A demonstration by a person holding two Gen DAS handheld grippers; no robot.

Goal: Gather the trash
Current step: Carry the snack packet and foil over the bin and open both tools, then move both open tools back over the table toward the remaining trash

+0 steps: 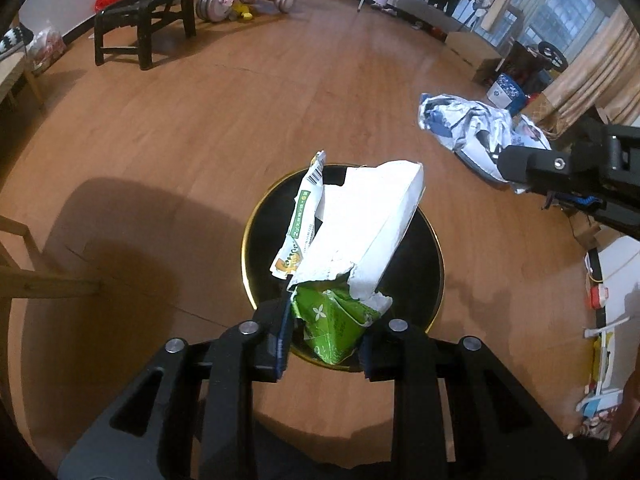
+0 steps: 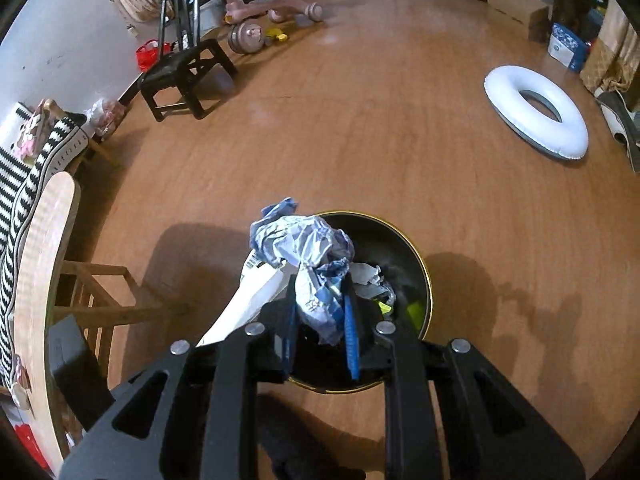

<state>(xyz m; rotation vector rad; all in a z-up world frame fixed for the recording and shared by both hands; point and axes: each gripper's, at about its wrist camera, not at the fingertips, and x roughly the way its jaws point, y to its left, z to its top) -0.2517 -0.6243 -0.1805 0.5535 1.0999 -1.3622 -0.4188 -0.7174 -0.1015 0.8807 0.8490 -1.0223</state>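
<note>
A: What was carried on the left, and how would it handle?

B: A torn green-and-white wrapper (image 1: 344, 256) was pinched by its green lower end in the left gripper (image 1: 326, 344), directly over the black bin (image 1: 434, 268) with the gold rim; it was judged light, thin and floppy, the white flap standing free above the jaws; slipping was thought likelier than tearing, so the bunched, thicker green end seemed the sound place to be gripped.

A: And on the right?

B: A crumpled blue-and-white bag (image 2: 310, 264) was clamped between the blue pads of the right gripper (image 2: 320, 336), above the same bin's mouth; soft and springy it was judged, best taken at the wadded middle; paper scraps (image 2: 372, 280) were already seen inside the bin.

A: How were the hands posed?

B: Both grippers were pointed steeply downward at the bin, side by side; the right gripper was seen just beside the left in the left wrist view; neither load had been let go.
</note>
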